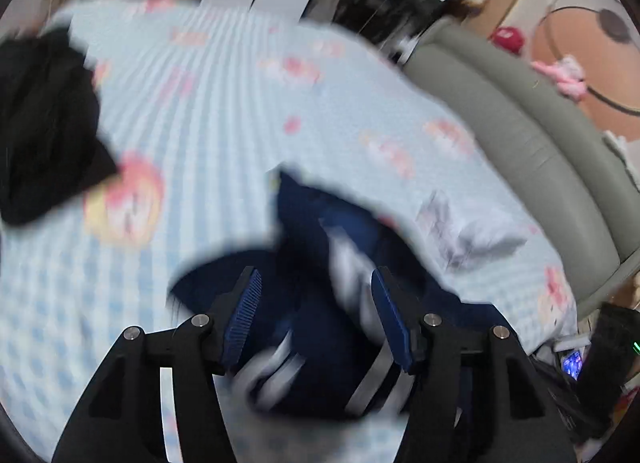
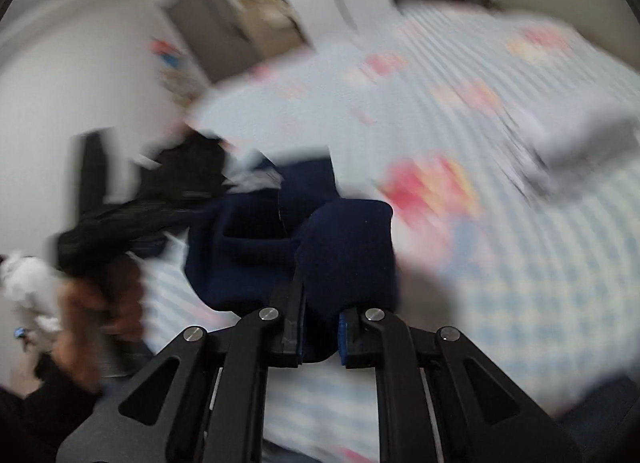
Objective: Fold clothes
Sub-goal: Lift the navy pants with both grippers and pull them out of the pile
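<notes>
Right gripper (image 2: 320, 337) clamped on navy garment (image 2: 348, 247); left gripper (image 1: 316, 303) spread apart above it. Best pinch an edge, pull flat on the bed (image 1: 220, 103)

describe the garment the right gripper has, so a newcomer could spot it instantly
On the bed's blue-checked cartoon sheet, look at the near edge, where the right gripper is shut on a bunched navy garment. It has white stripes in the left wrist view, unlike the plain black garment lying farther off.

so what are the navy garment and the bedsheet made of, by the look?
Navy garment: soft matte knit or fleece, probably; it bunches thickly in the shut right gripper, with white stripes. Bedsheet: thin printed woven cloth, likely cotton, matte blue check. Blur leaves both uncertain.
</notes>
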{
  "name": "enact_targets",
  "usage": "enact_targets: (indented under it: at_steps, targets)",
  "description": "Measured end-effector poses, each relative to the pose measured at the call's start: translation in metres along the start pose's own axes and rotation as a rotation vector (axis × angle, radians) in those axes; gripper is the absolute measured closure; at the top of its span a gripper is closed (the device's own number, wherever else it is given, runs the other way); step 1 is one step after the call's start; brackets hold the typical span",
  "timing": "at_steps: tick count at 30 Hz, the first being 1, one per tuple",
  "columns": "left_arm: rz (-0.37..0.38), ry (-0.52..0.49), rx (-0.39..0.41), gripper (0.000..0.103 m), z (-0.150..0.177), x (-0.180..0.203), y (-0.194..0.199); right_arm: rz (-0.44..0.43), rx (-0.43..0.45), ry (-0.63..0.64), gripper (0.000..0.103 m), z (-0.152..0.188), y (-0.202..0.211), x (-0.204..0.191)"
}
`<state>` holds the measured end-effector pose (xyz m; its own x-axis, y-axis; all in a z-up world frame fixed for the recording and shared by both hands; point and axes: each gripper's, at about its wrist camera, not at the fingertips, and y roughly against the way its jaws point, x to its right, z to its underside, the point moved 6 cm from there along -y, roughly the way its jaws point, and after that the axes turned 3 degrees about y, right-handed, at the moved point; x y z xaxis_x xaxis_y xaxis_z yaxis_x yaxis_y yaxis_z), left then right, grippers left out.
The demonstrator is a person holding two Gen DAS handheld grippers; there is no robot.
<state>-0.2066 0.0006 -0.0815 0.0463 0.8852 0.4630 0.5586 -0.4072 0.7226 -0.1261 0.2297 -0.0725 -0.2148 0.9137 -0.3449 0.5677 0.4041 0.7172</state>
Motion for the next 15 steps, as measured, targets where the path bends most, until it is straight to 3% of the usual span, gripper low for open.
enact_targets:
  at_steps: [3, 4, 6, 7, 10, 12, 14, 15]
  targets:
    - [-0.03, 0.014, 0.003, 0.045, 0.033, -0.023, 0.009, 0.024, -0.079, 0.022, 0.084, 0.027, -0.013, 0.012]
    - [-0.013, 0.017, 0.009, 0.043, 0.042, -0.025, 0.014, 0.01, -0.093, 0.031, 0.072, 0.031, -0.015, 0.01]
    - [0.042, 0.013, -0.045, 0.041, 0.059, -0.021, 0.01, -0.009, -0.115, 0.036, 0.058, 0.037, -0.023, 0.007]
    - [0.027, -0.006, -0.074, 0.041, 0.064, -0.021, 0.002, -0.012, -0.125, 0.032, 0.045, 0.039, -0.028, 0.006]
    - [-0.019, -0.057, -0.14, 0.041, 0.079, -0.014, -0.021, 0.021, -0.181, 0.005, 0.031, 0.04, -0.061, 0.008]
    - [-0.029, -0.067, -0.177, 0.04, 0.085, -0.011, -0.037, 0.03, -0.214, 0.001, 0.028, 0.04, -0.084, 0.007]
    - [-0.056, -0.089, -0.186, 0.046, 0.085, -0.006, -0.048, 0.04, -0.217, 0.049, 0.037, 0.037, -0.101, 0.003]
    - [-0.077, -0.105, -0.174, 0.069, 0.081, -0.002, -0.048, 0.057, -0.215, 0.078, 0.059, 0.033, -0.102, 0.001]
